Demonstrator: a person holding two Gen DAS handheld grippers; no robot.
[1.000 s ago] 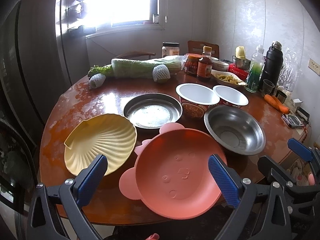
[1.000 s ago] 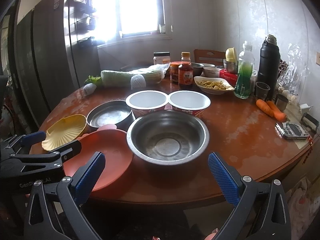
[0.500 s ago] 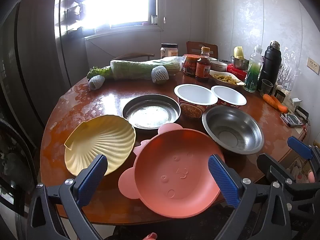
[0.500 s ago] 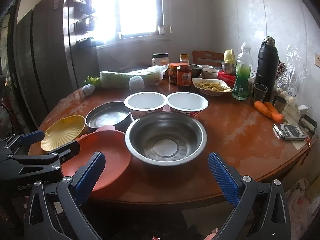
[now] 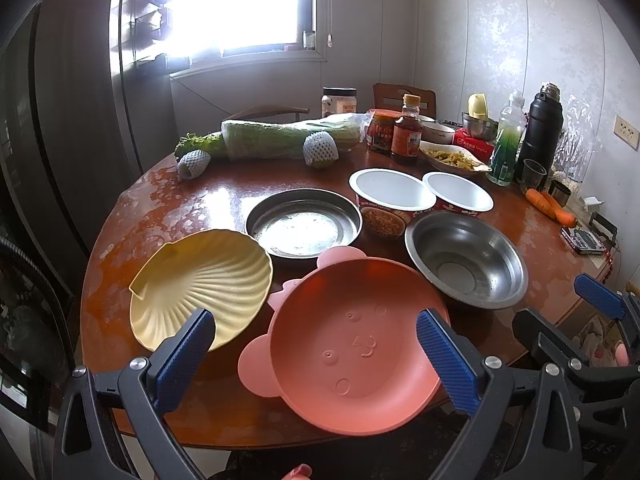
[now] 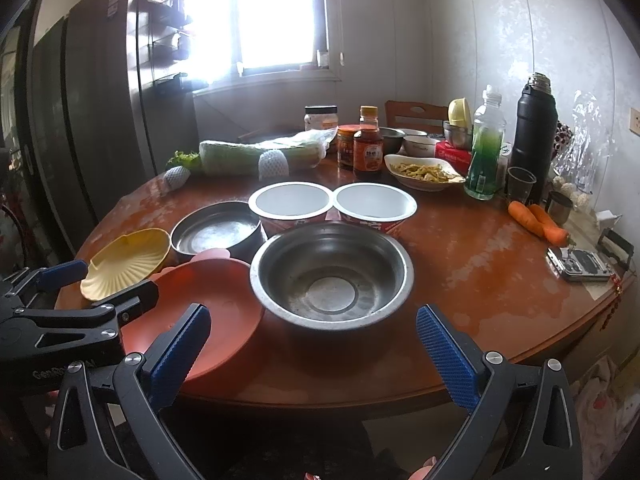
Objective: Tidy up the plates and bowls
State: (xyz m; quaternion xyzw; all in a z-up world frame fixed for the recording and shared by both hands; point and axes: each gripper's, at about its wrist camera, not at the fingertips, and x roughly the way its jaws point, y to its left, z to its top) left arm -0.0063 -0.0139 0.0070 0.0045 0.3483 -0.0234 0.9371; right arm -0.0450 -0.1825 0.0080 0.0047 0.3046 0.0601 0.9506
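On the round wooden desk [image 5: 168, 208], the dishes sit in a loose cluster near the front edge. Farthest left lies the yellow shell-shaped plate [image 5: 200, 286], tilted slightly, its right rim just beside the pink bear-faced plate [image 5: 352, 344]. The pink plate overhangs the front edge of the desk, and its rounded ear touches the shallow steel pan [image 5: 303, 222] behind it. The left gripper [image 5: 316, 354] hangs in front of the pink plate with its jaws spread wide, holding nothing; one blue pad overlaps the yellow plate in the view, the other the pink plate's right rim.

Right of the pan stand two paper noodle bowls [image 5: 391, 200], side by side and touching, both empty and white inside. In front of them sits the deep steel bowl [image 6: 332, 274], its rim close against the pink plate. The right gripper [image 6: 314, 356] hovers before this bowl, jaws spread apart and empty, off the desk's edge.

Farther right, two carrots [image 6: 536, 222] lie near a black flask [image 6: 534, 136] and a bottle of green liquid [image 6: 485, 152].
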